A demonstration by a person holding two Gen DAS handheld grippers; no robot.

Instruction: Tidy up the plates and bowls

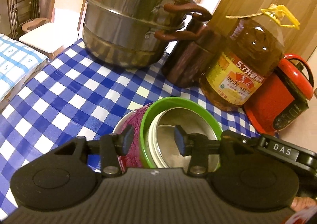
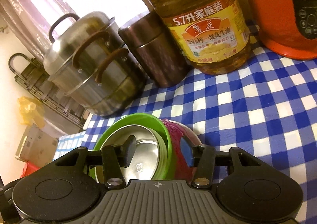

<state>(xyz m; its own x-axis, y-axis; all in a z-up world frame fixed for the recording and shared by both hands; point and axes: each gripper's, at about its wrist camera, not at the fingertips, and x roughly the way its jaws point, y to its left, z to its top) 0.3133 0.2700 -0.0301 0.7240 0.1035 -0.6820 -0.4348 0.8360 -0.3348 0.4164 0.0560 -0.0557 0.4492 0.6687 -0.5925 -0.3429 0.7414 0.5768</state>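
A stack of nested bowls stands on the blue-checked tablecloth (image 1: 59,89): a steel bowl (image 1: 188,124) inside a green bowl (image 1: 170,101), inside a purple-patterned bowl (image 1: 136,124). My left gripper (image 1: 153,140) straddles the near wall of the stack, one pad outside the purple bowl, one inside the steel bowl. My right gripper (image 2: 158,152) straddles the opposite wall the same way, over the steel bowl (image 2: 144,154), the green bowl (image 2: 138,119) and the purple bowl (image 2: 176,130). Both sets of jaws stand apart; whether the pads press the walls is unclear.
A steel steamer pot (image 1: 134,17) stands at the back, a brown canister (image 1: 190,59) beside it, then a large oil bottle (image 1: 245,55) and a red rice cooker (image 1: 283,93). The table's left edge (image 1: 11,105) is near. A chair stands beyond it.
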